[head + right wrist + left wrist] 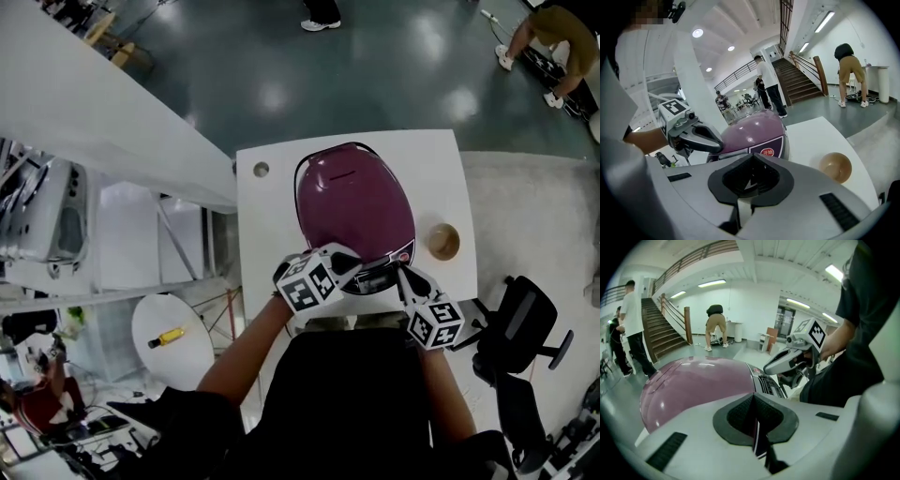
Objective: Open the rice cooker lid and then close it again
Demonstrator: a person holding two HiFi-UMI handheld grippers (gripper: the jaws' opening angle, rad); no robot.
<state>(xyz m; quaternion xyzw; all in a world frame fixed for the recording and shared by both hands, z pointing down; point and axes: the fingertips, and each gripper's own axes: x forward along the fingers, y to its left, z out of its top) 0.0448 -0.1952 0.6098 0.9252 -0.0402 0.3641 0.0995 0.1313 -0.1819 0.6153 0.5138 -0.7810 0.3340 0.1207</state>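
Overhead, the purple rice cooker (354,202) sits with its lid shut in the middle of the white table (272,202). A tan bowl (443,241) stands just beside it on the right. Both the left hand-held gripper (349,263) and the right hand-held gripper (405,279) are at its near front edge.

From the left gripper view, the jaws are pressed together and empty, pointing across the lid.

From the right gripper view, the jaws are likewise closed on nothing, facing the front panel's red button (767,152).
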